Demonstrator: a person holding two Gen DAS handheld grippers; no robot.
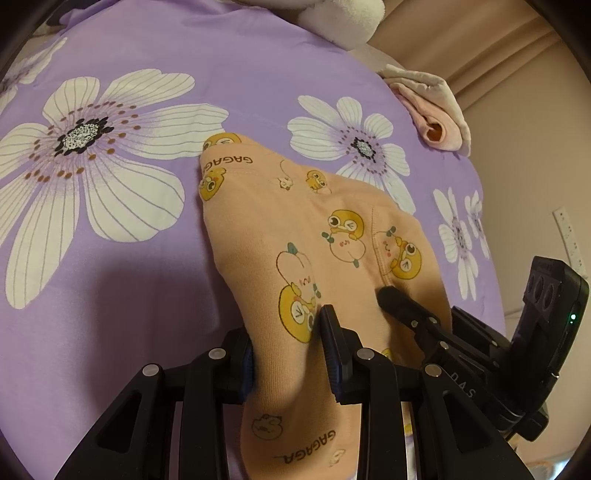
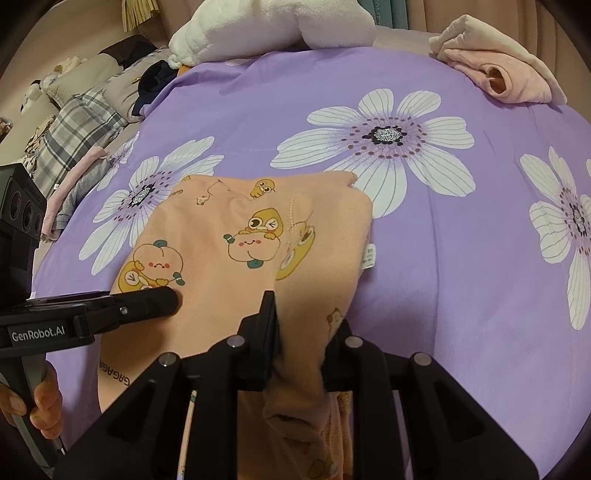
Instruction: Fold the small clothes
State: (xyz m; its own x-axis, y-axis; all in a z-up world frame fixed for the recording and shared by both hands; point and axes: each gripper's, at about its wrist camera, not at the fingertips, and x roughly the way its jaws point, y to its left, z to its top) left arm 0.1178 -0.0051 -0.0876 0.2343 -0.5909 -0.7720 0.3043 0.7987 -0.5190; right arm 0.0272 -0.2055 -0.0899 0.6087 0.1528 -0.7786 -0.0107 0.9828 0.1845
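Note:
A small peach garment (image 1: 295, 229) with cartoon ducks and "GAGAGA" print lies on the purple flowered bedsheet (image 1: 110, 277). My left gripper (image 1: 286, 343) is shut on its near edge, cloth bunched between the fingers. The right gripper's finger (image 1: 402, 304) shows beside it, on the cloth. In the right wrist view the garment (image 2: 258, 236) spreads ahead, a white label at its right edge. My right gripper (image 2: 303, 332) is shut on the garment's near right part. The left gripper's finger (image 2: 147, 299) rests on the cloth to the left.
A folded pink and beige cloth (image 2: 498, 62) lies at the bed's far right corner, also in the left wrist view (image 1: 432, 110). A white plush toy (image 2: 273, 26) sits at the far edge. Plaid and grey clothes (image 2: 74, 140) pile up at the left.

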